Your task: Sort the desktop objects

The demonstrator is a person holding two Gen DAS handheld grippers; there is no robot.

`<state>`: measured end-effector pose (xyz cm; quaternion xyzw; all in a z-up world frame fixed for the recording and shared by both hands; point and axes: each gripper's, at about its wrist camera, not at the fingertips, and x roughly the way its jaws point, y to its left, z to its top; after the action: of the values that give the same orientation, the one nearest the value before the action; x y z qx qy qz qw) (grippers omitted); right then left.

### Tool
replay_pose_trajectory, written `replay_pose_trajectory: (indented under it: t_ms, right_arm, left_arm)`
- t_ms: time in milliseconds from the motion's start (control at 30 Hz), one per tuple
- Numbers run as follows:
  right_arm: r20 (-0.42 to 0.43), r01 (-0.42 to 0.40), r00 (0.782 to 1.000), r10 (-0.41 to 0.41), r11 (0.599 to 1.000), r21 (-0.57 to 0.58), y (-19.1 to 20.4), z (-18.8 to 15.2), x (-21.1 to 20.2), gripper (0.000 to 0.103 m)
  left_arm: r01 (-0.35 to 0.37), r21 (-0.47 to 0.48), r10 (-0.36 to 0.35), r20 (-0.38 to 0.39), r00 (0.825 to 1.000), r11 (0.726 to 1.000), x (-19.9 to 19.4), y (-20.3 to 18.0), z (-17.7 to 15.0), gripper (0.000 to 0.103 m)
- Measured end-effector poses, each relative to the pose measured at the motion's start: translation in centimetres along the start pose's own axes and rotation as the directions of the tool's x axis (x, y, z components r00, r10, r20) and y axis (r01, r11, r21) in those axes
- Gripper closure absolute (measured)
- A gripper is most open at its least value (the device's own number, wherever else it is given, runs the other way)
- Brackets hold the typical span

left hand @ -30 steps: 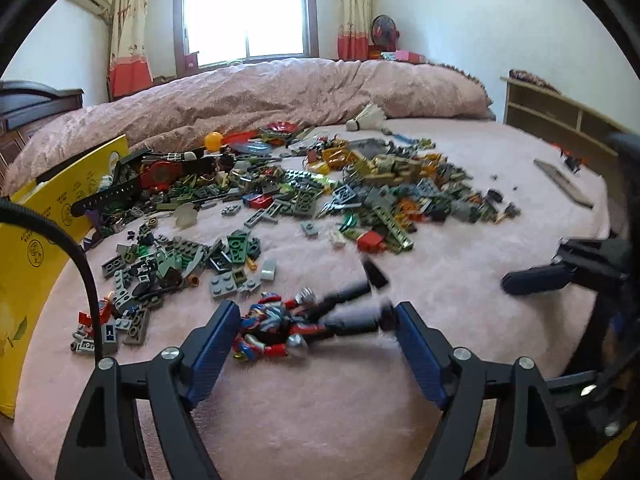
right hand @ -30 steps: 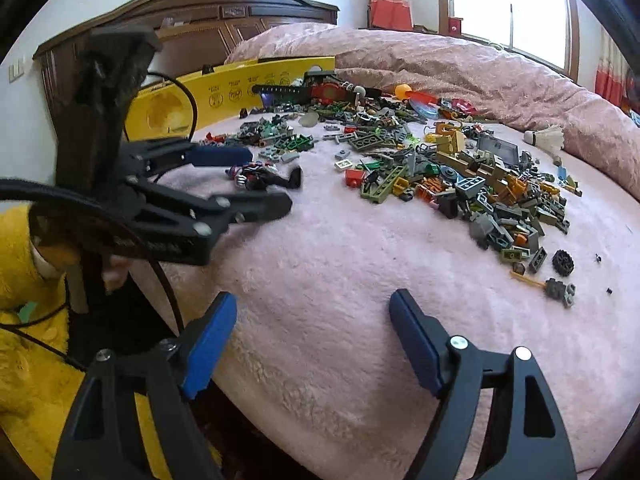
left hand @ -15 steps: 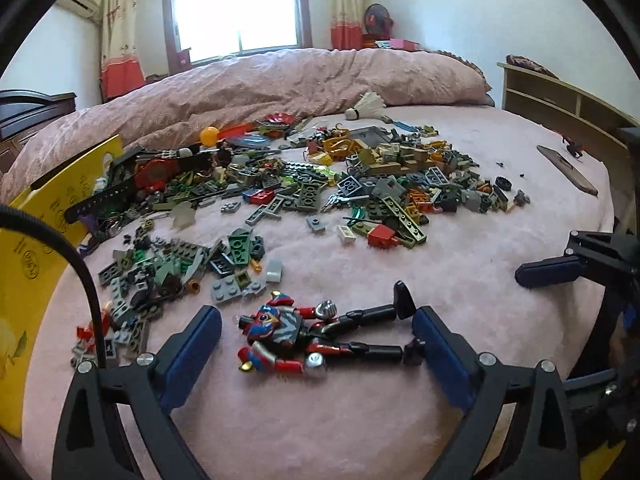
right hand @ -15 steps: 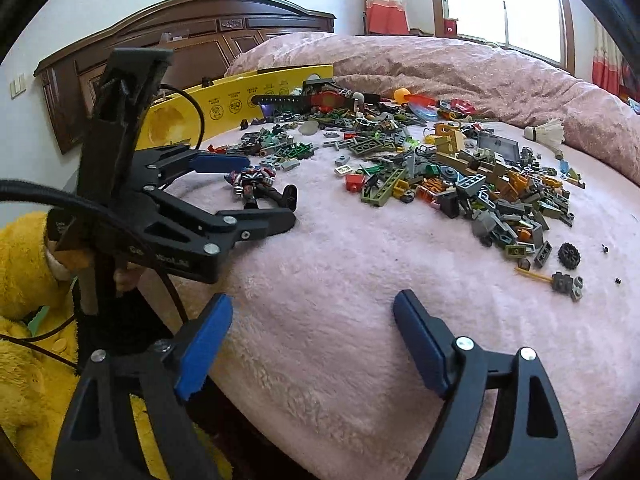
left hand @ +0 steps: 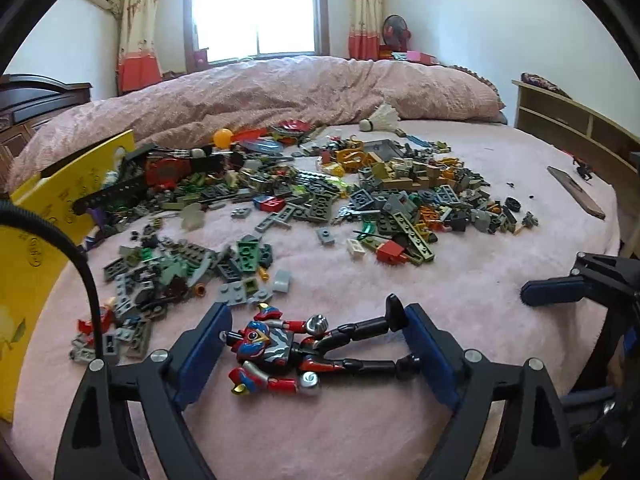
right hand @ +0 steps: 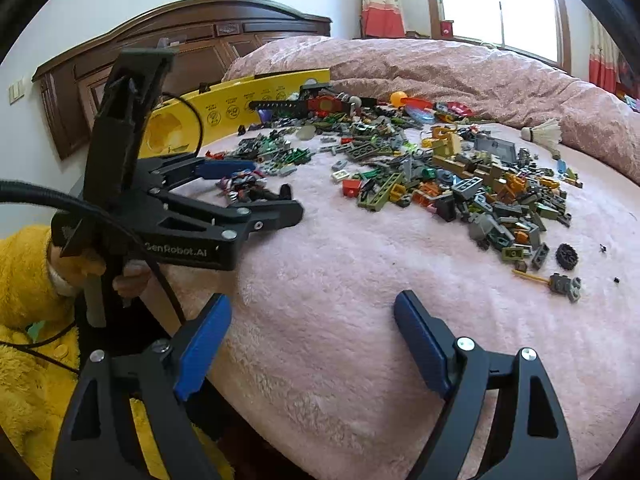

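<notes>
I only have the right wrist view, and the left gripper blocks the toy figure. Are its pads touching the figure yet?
Observer: No. In the left wrist view the left gripper straddles the toy figure, pads clear on both sides.
Operator: How does the figure lie?
Observer: Flat on the pink blanket, crosswise between the fingers, head by the left pad, black legs toward the right pad.
Operator: Anything beyond my frame's right edge?
Observer: A brown flat piece near the bed's edge.
</notes>
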<state>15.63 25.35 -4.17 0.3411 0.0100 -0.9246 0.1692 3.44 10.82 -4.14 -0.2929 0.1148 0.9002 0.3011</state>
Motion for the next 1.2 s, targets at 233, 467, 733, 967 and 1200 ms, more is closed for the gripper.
replay_pose_trajectory:
  t_ms: [233, 467, 733, 967, 1200]
  right_arm:
    - [0.077, 0.068, 0.993, -0.086, 0.976, 0.205, -3.9, 0.8, -1.0, 0.019]
    - [0.028, 0.023, 0.999, -0.032, 0.959, 0.284, -6.5, 4.3, 2.1, 0.078]
    - [-0.022, 0.098, 0.995, -0.095, 0.973, 0.209, -4.2, 7.4, 7.2, 0.085]
    - [-0.06, -0.026, 0.998, 0.031, 0.995, 0.097, -3.3, 7.1, 5.8, 0.102]
    - [-0.157, -0.009, 0.988, -0.005, 0.996, -0.091, -0.9, 5.5, 4.2, 0.102]
  left_arm:
    - [-0.061, -0.078, 0.061, -0.003, 0.998, 0.995, -0.2, 1.5, -0.4, 0.014]
    - [-0.097, -0.155, 0.104, 0.04, 0.994, 0.983, -2.9, 3.7, 0.2, 0.014]
    - [-0.104, -0.242, 0.121, 0.058, 0.991, 0.965, -5.5, 6.3, -0.3, 0.014]
    - [-0.084, -0.279, 0.11, 0.079, 0.991, 0.957, -6.4, 6.8, -0.5, 0.014]
    - [-0.07, -0.281, 0.098, 0.088, 0.991, 0.957, -6.6, 6.4, -0.7, 0.014]
